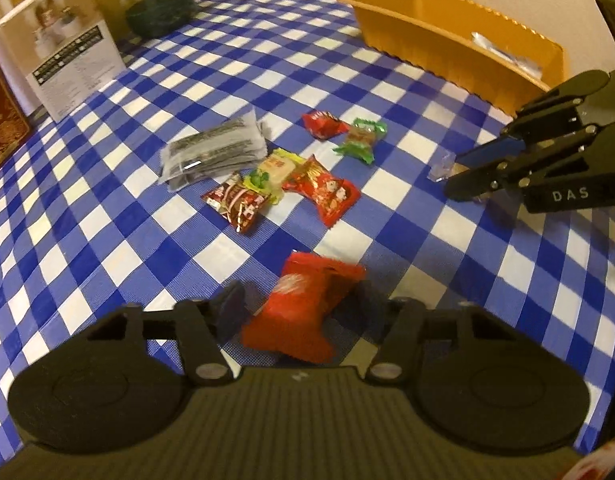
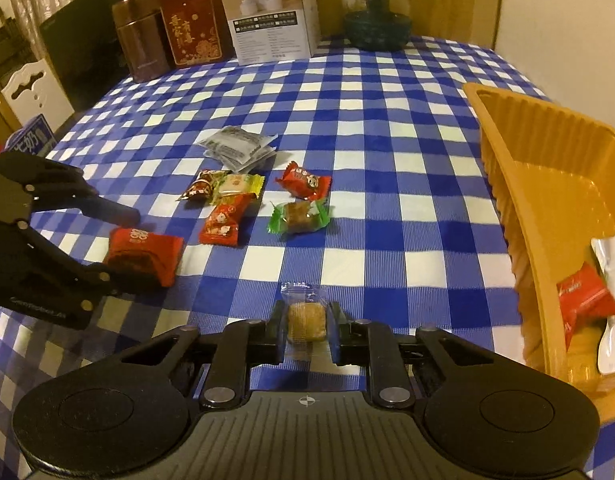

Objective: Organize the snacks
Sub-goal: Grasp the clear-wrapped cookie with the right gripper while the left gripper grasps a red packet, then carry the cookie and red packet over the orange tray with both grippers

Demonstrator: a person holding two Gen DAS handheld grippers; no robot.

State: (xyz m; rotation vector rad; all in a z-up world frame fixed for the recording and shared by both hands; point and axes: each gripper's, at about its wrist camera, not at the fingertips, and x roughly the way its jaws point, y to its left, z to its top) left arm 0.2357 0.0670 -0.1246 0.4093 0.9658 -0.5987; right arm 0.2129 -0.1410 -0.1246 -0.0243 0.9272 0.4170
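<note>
The right gripper (image 2: 306, 330) is pinching a small square biscuit in a clear crinkly wrapper (image 2: 305, 317) between its black fingers, the wrapper's long axis pointing straight away from the camera, low over the checked blue-and-white tablecloth (image 2: 387, 168). The left gripper (image 1: 297, 298) is standing with its fingers wide around a glossy red snack packet (image 1: 307, 304) lying on the cloth; whether the pads are touching it is hard to tell, and the packet's long axis is tilting up toward the right. Beyond, a loose cluster of shiny foil packets is lying mid-table: a red one (image 2: 220, 226), a green-ended one (image 2: 299, 216), another red one (image 2: 305, 180), a yellow one (image 2: 236, 186), and a flat stack of grey sachets (image 2: 239, 148). To the right, a ridged orange plastic tray (image 2: 547, 184) is holding a red packet (image 2: 585, 294) and a silver one (image 2: 613, 308).
</note>
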